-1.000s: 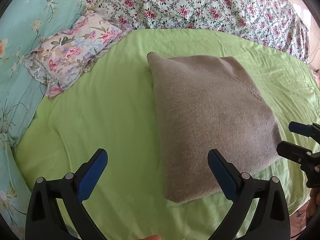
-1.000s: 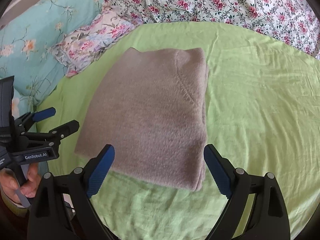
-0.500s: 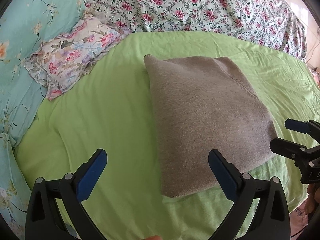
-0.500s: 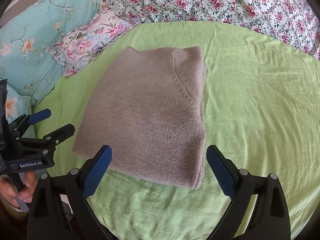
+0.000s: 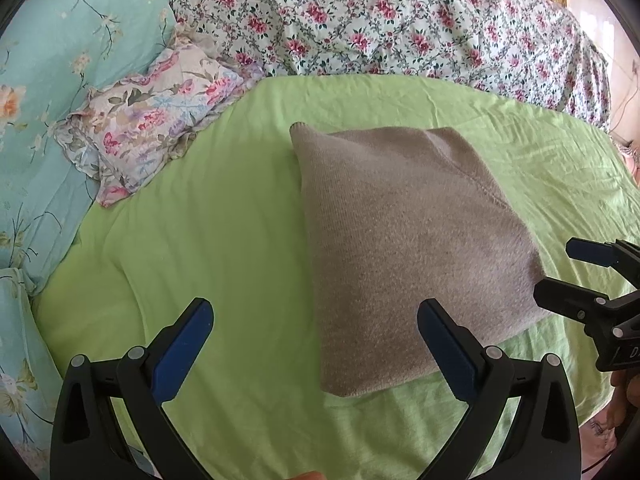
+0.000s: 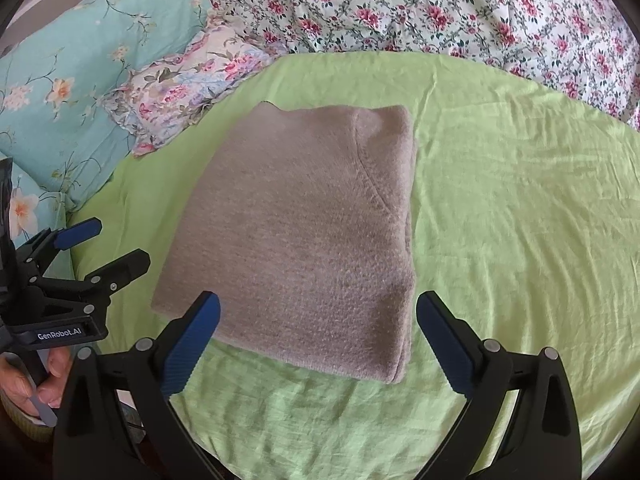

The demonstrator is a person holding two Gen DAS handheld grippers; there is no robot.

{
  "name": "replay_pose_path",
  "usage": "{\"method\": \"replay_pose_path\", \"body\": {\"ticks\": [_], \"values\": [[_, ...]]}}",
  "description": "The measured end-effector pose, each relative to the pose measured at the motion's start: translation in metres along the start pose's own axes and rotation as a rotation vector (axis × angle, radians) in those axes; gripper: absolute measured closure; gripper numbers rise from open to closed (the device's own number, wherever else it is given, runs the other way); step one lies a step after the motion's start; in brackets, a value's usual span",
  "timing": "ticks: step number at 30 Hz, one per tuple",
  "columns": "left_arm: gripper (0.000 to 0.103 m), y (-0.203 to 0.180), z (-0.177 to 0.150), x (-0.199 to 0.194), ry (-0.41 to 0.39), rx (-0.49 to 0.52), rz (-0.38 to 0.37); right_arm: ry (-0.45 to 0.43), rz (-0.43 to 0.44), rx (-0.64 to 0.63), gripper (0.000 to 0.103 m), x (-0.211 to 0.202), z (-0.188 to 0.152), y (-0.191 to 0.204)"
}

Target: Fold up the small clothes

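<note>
Right wrist view: folded grey sweater [image 6: 304, 236] lies on the green bed sheet [image 6: 520, 216]; left gripper [image 6: 106, 244] and right gripper [image 6: 318, 322] both gape apart, seemingly clear of it.

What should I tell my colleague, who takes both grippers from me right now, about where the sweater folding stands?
Left gripper: open, holding nothing, hovering near the sweater's left near corner.
Right gripper: open, holding nothing, hovering over the sweater's near edge.
The grey-brown knit sweater lies on the green sheet, folded into a compact, roughly square bundle; neither gripper touches it.
Floral pillow and flowered quilt lie beyond it, apart from the sweater.
Done: the sweater looks fully folded.
Left: probably only a check of the edges, or moving it aside; no other garment shows.
</note>
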State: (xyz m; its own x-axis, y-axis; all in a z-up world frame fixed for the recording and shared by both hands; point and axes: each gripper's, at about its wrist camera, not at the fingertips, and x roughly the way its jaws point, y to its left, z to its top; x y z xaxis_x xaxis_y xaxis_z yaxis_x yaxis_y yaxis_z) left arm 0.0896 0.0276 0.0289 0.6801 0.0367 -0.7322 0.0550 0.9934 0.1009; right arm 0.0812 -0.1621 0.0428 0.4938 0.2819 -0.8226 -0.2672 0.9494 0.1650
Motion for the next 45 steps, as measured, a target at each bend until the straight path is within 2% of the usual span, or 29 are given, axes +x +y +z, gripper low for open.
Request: {"method": "replay_pose_path", "body": {"ticks": [6,24,45], "values": [[0.001,0.001,0.001,-0.003,-0.013,-0.003,0.0,-0.006,-0.003,-0.009,0.0,-0.002,0.002,0.004],[0.001,0.001,-0.002,-0.012,-0.043,0.01,0.001,-0.004,-0.003,-0.032,0.0,-0.005,-0.001,0.015],[0.001,-0.001,0.002,0.002,-0.009,0.012,-0.007,0.012,-0.007,-0.026,0.0,0.004,0.003,0.004]]}}
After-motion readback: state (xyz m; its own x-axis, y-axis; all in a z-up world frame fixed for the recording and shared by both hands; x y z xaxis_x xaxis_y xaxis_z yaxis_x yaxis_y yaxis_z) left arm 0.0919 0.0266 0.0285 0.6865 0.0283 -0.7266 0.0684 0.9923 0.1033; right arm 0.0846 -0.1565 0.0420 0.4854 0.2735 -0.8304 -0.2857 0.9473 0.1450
